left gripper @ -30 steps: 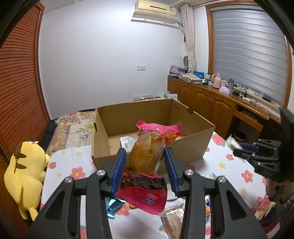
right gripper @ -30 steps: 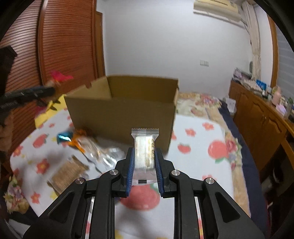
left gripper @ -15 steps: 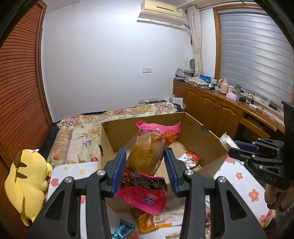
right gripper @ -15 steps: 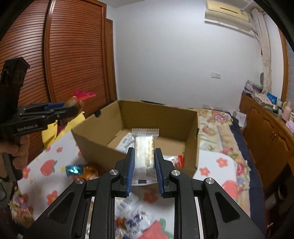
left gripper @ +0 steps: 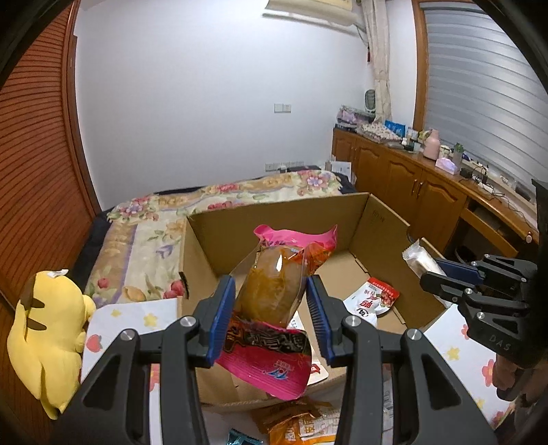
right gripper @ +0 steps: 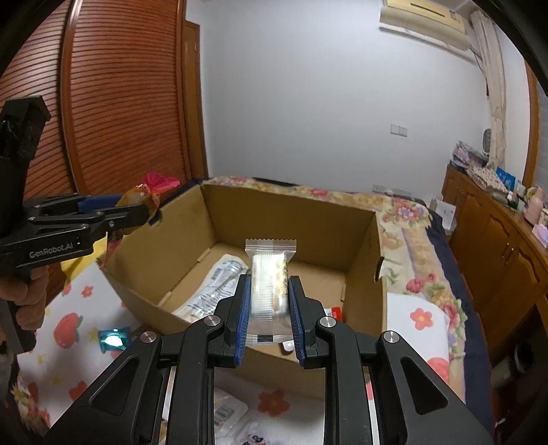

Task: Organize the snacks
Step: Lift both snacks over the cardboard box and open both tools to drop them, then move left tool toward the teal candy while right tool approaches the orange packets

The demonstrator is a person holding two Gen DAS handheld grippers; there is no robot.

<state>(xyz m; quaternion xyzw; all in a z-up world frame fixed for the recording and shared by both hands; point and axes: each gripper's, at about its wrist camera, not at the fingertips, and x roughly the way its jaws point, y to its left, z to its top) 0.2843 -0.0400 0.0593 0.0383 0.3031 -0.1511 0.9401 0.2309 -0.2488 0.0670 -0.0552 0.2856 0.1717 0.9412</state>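
Bedroom: floral tablecloth (right gripper: 416, 316) under open cardboard box (right gripper: 294, 219), bed (left gripper: 150, 226) behind.

1. A home bedroom: a bed with a floral quilt (left gripper: 219, 202) lies against the far white wall.
2. A wall-mounted air conditioner (right gripper: 424, 20) hangs above; a slatted wooden wardrobe door (right gripper: 126, 102) stands left.
3. Wooden cabinets (left gripper: 404, 185) right carry toiletries; a yellow plush toy (left gripper: 44, 332) sits left.
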